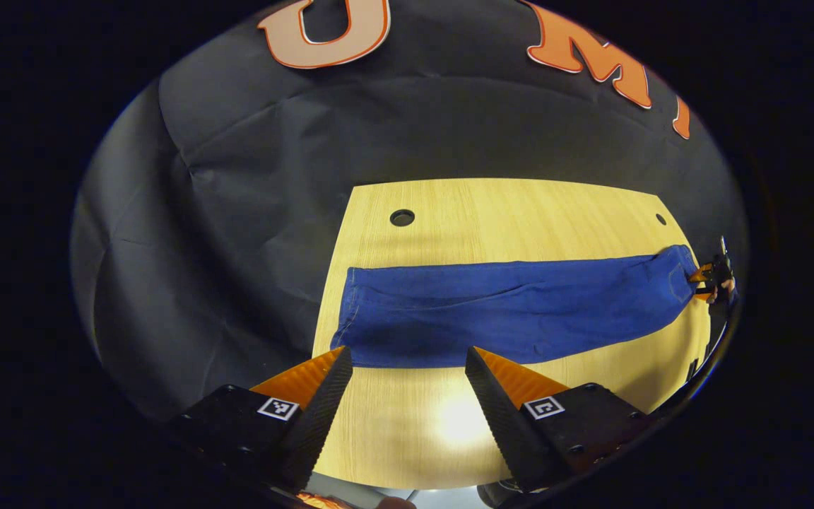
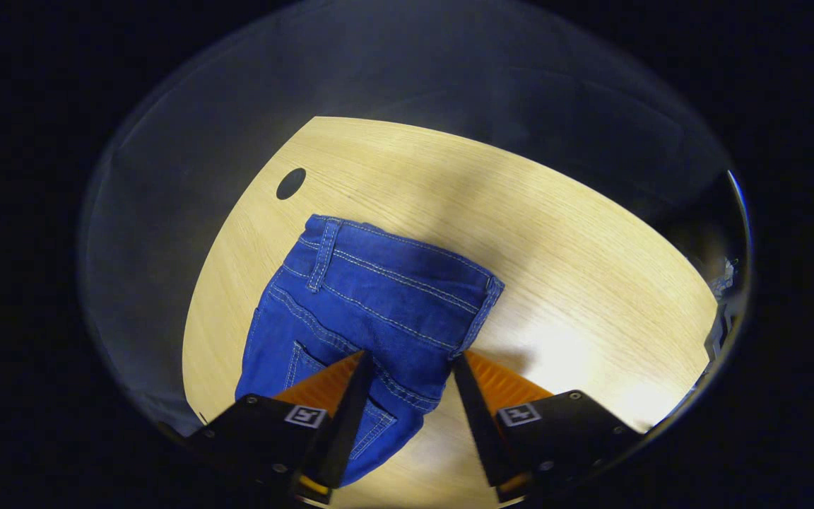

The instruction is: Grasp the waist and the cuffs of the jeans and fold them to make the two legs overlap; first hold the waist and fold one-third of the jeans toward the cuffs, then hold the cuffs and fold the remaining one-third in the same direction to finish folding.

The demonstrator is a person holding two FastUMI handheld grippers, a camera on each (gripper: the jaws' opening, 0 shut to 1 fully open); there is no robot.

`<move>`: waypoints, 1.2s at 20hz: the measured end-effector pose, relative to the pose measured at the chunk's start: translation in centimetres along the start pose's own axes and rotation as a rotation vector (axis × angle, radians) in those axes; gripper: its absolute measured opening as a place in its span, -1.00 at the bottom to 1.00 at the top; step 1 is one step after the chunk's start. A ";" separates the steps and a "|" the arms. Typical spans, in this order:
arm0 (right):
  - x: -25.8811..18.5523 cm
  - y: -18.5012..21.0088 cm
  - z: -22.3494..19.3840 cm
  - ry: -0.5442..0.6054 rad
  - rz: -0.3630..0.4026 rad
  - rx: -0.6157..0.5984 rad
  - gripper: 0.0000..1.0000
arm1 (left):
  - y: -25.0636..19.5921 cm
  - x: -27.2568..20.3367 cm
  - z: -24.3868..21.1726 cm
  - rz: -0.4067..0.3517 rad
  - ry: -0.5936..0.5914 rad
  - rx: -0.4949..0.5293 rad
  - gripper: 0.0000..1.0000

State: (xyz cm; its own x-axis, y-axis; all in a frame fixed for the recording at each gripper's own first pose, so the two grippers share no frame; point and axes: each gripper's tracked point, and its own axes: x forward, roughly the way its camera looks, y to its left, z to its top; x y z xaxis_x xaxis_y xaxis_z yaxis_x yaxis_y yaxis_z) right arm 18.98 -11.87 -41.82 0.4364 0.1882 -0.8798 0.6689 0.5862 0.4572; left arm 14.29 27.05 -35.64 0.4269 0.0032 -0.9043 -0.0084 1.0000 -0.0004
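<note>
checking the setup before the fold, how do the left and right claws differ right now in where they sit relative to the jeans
The left claw hovers at the cuff end of the jeans, fingers wide open, with bare table between them. The right claw is at the waist end, its fingers straddling the waistband corner. Both are open, neither pressing denim.

Light is falling from overhead, throwing a bright glare patch on the wooden table point(image 1: 449, 212) just ahead of the left gripper point(image 1: 408, 357) and another to the right of the right gripper point(image 2: 407, 364). The backdrop is staying dim. The jeans point(image 2: 372, 297) are casting a soft shadow toward that gripper. Fisheye bending is curving the table's edges; the right gripper view's rim is looking hazy.
</note>
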 end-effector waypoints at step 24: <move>-17.7 15.7 -4.4 -0.395 0.297 -0.469 -0.78 | -0.1 -0.4 2.1 -0.118 -0.286 -0.102 0.99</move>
State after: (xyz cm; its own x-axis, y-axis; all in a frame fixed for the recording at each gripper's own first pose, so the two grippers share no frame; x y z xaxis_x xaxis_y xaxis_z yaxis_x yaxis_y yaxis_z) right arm 19.09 -2.55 -19.67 0.8076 0.1442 -0.5718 0.1944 0.8503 0.4891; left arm 16.04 26.95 -34.40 0.6667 -0.0967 -0.7391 -0.0275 0.9877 -0.1540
